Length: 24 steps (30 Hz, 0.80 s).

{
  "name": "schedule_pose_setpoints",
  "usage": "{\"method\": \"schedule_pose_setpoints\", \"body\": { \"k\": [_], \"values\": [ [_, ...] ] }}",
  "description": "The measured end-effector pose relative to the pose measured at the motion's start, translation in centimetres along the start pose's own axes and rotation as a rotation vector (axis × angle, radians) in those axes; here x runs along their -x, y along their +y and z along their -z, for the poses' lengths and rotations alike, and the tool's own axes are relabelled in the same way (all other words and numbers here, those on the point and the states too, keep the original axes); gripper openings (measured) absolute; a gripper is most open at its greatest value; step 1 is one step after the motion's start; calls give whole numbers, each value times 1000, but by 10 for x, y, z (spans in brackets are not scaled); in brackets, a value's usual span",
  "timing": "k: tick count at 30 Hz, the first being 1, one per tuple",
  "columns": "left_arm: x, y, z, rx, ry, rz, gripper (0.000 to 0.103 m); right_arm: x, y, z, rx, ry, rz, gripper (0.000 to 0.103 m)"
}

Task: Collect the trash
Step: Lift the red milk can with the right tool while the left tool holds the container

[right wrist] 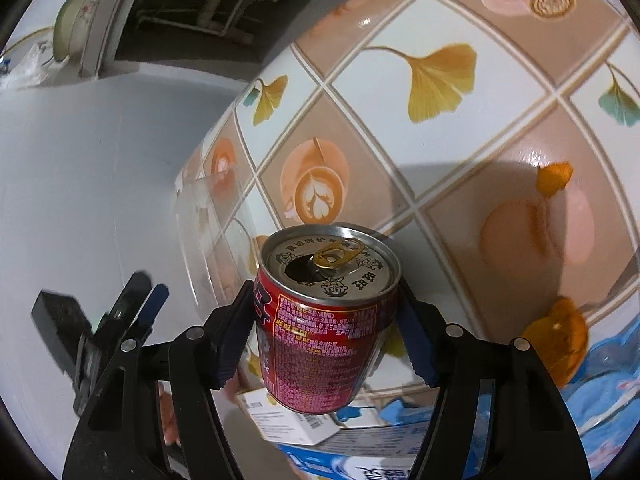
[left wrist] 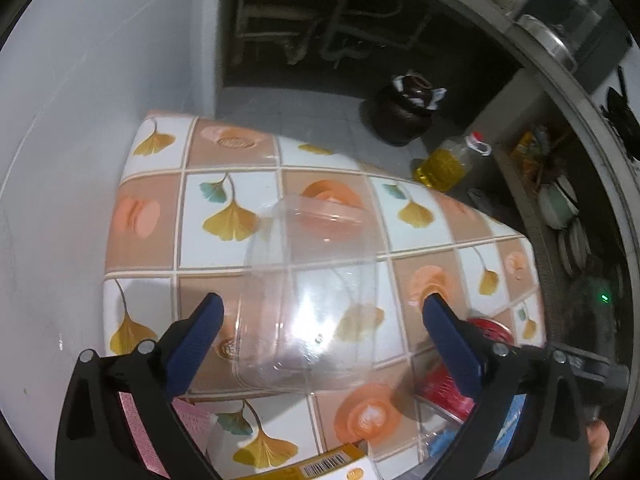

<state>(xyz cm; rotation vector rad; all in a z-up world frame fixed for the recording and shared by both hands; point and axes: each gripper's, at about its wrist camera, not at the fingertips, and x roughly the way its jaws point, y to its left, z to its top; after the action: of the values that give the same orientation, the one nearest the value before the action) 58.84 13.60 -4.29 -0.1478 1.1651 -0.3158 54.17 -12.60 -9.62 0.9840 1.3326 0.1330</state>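
Observation:
A clear plastic container (left wrist: pixel 308 300) lies on its side on the table with the patterned cloth (left wrist: pixel 224 248). My left gripper (left wrist: pixel 324 320) is open, its blue fingers on either side of the container's near end, apart from it. My right gripper (right wrist: pixel 326 312) is shut on a red drink can (right wrist: pixel 324 320), opened at the top, and holds it above the table. The can also shows in the left wrist view (left wrist: pixel 472 376) at the right. The clear container (right wrist: pixel 212 240) and the left gripper's fingers (right wrist: pixel 148 304) show at the left of the right wrist view.
Orange peel pieces (right wrist: pixel 554 178) lie on the cloth. Boxes (right wrist: pixel 296 424) and a blue plastic wrapper (right wrist: pixel 608 384) sit below the can. On the floor stand a dark jar (left wrist: pixel 404 112) and a yellow oil bottle (left wrist: pixel 448 164). A white wall (left wrist: pixel 80 160) is at left.

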Motion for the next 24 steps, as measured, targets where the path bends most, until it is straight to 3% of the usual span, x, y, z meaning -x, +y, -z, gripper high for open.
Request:
{"method": "schedule_pose_setpoints", "body": {
  "k": [4,11,24],
  "values": [
    [-17,2,-4,20,54,-28,98,2,-2,-3,28,20,-1,63],
    [-43,-13,-3,-66,113,-112,98,-3,4,-14,94,35,37,63],
    [-67,-34,4,-203,148,-191,98,-23,67,-10,523,44,315,64]
  ]
}}
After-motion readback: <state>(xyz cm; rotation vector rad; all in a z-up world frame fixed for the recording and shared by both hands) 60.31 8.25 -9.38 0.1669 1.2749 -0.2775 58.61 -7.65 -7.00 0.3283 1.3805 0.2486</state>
